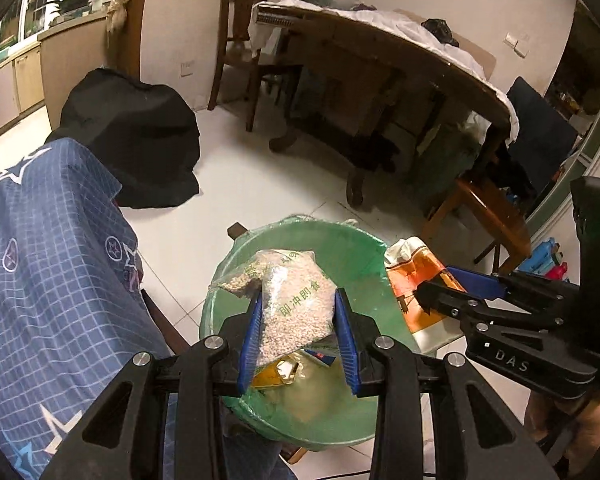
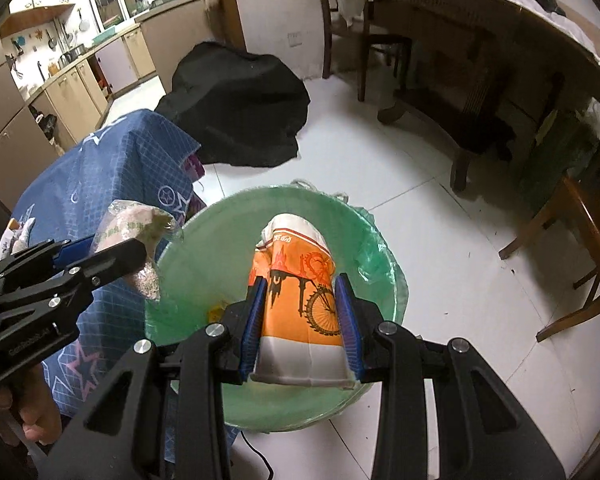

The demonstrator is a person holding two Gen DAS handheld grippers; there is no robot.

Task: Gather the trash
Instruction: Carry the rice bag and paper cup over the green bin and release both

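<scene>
My left gripper is shut on a clear plastic bag of pale grain and holds it over the open bin lined with a green bag. My right gripper is shut on a crumpled orange and white paper cup with a bicycle print, held over the same bin. The right gripper and the cup show at the right in the left wrist view. The left gripper and grain bag show at the left in the right wrist view. Yellow and blue wrappers lie inside the bin.
A blue star-patterned cloth covers something just left of the bin. A black cloth heap lies on the white tiled floor behind. A large wooden table and wooden chairs stand to the right and rear.
</scene>
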